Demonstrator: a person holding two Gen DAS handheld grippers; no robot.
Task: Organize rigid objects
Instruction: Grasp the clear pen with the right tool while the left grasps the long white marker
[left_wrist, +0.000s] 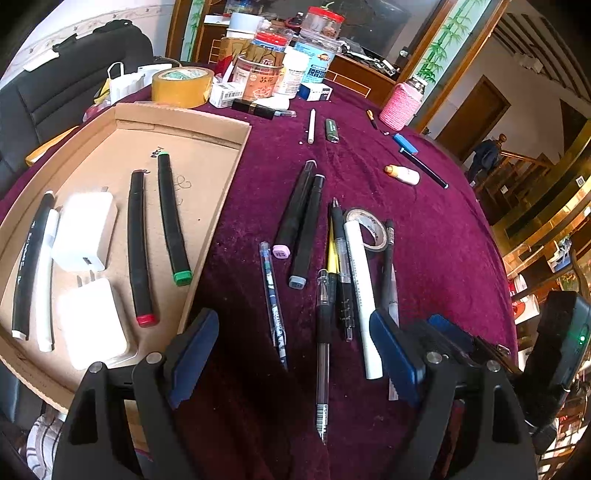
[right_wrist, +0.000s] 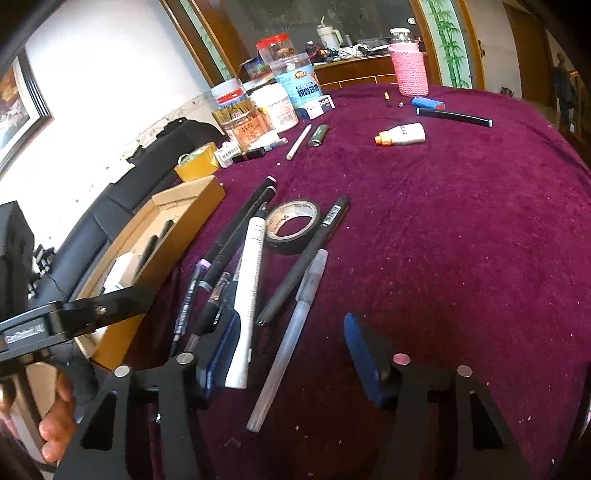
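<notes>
My left tongs (left_wrist: 291, 365): I am holding them spread wide, gripping nothing, over a blue patterned pen (left_wrist: 273, 299) and a black gel pen (left_wrist: 322, 332)
My right tongs (right_wrist: 291, 354): gaping wide, empty, straddling a frosted clear pen (right_wrist: 288, 343); a white pen (right_wrist: 248, 295) is lying just beside one pad
Pen cluster: lying loose on the maroon cloth (right_wrist: 461, 240)
Cardboard tray (left_wrist: 207, 122): its wall is standing beside my left pad, markers and chargers lying inside
Open room: bare cloth is stretching off to my right
In the way: a black tape roll (right_wrist: 293, 227), touching the pens

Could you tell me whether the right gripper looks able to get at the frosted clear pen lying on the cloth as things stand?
Probably yes: the right gripper is open, the frosted clear pen lies between its fingers, nothing on top.
</notes>
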